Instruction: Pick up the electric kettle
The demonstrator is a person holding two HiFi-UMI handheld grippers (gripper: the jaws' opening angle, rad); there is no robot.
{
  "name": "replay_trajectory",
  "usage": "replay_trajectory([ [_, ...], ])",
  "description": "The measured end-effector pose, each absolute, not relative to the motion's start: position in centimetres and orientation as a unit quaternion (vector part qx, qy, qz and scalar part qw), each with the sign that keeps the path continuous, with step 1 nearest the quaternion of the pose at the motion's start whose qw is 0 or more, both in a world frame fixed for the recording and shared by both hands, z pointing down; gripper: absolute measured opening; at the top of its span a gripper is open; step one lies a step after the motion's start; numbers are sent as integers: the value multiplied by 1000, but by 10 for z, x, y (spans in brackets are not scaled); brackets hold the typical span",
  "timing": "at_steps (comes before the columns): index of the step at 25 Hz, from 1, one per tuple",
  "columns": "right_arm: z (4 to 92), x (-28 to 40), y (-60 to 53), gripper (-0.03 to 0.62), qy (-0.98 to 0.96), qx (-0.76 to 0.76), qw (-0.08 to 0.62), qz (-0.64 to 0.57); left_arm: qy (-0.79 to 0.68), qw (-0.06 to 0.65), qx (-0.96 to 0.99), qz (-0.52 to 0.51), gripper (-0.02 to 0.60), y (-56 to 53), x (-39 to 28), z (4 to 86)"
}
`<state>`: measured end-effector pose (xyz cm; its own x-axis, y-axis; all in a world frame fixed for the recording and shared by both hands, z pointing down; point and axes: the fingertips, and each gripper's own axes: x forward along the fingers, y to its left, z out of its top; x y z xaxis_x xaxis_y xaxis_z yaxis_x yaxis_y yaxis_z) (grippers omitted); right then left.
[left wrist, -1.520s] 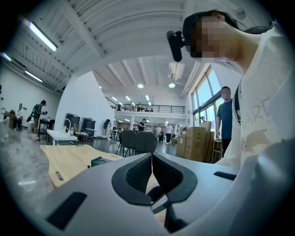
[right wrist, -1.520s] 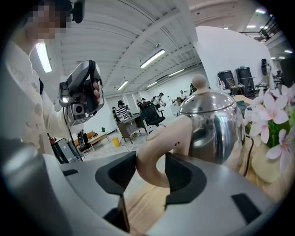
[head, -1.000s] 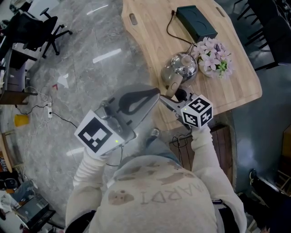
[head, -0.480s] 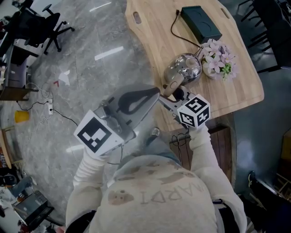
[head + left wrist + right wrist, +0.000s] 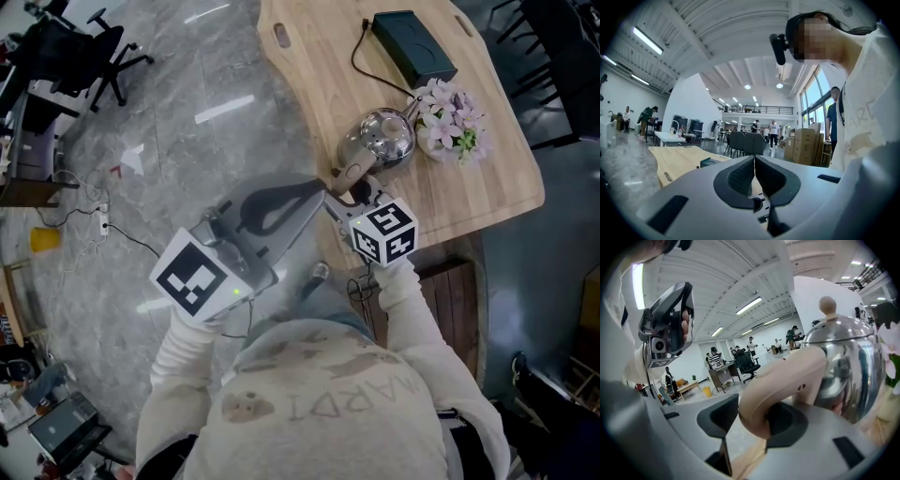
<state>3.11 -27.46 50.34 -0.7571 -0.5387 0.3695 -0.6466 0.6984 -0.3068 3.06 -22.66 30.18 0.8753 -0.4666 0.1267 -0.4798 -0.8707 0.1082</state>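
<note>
A shiny steel electric kettle with a beige handle stands on the wooden table near its front edge. In the right gripper view the kettle fills the right side. Its handle lies between the jaws of my right gripper, which is open; the handle sits against the right pad, with a gap to the left pad. In the head view my right gripper reaches the handle from below. My left gripper is shut on nothing and hangs just left of the table edge.
A black box with a cord lies at the table's far side. Pink flowers stand right beside the kettle. On the grey floor at the left are an office chair, a power strip and a yellow cup.
My right gripper has moved left and forward, so the kettle's handle is now between its jaws. The left gripper has stayed put.
</note>
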Motion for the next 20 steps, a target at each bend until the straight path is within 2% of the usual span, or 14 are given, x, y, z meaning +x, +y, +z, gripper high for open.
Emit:
replay_trajectory([
  [6, 504, 26, -285, 175, -906, 345, 126, 209, -249, 68, 965, 50, 14, -224, 30, 303],
  [8, 505, 27, -288, 141, -903, 354, 127, 209, -251, 68, 964, 52, 14, -223, 29, 303],
  [20, 499, 26, -284, 141, -918, 339, 124, 166, -269, 60, 959, 60, 14, -216, 19, 304],
])
